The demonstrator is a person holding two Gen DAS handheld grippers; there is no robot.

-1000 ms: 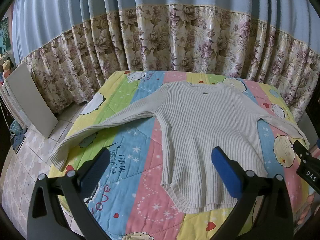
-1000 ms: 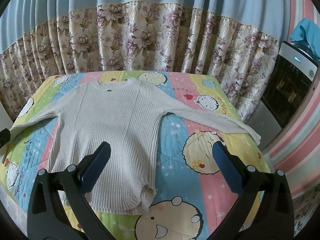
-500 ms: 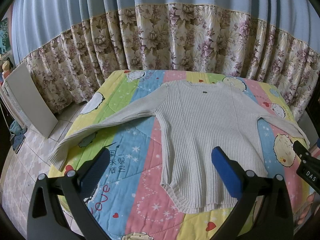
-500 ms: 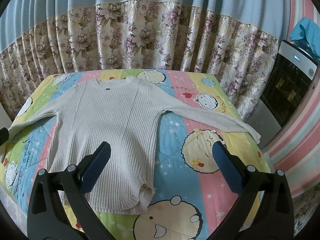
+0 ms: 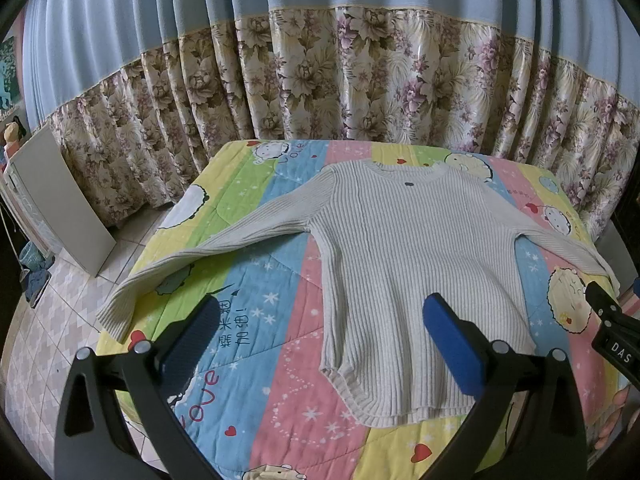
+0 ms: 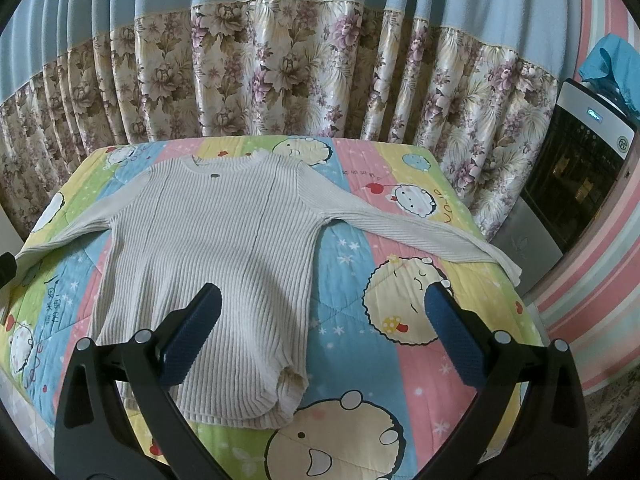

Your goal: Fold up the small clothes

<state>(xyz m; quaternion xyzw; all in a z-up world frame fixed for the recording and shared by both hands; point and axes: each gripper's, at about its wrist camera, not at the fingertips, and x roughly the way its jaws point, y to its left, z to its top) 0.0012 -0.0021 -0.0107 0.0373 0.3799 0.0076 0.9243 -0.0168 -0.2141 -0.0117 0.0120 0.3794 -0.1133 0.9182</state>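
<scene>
Your sweater (image 5: 416,264) lies flat and unfolded on the quilt (image 5: 256,320), neck toward the curtain (image 5: 320,80), hem toward you, both sleeves spread out to the sides. One sleeve (image 5: 192,256) reaches the quilt's left edge; the other sleeve (image 6: 420,232) runs to the right edge. Your left hand-held gripper (image 5: 320,340) hovers above the hem's left corner, jaws wide apart, holding nothing. Your right hand-held gripper (image 6: 324,336) hangs over the hem's right side, equally wide and empty. A white panel (image 5: 60,200) leans at the left.
</scene>
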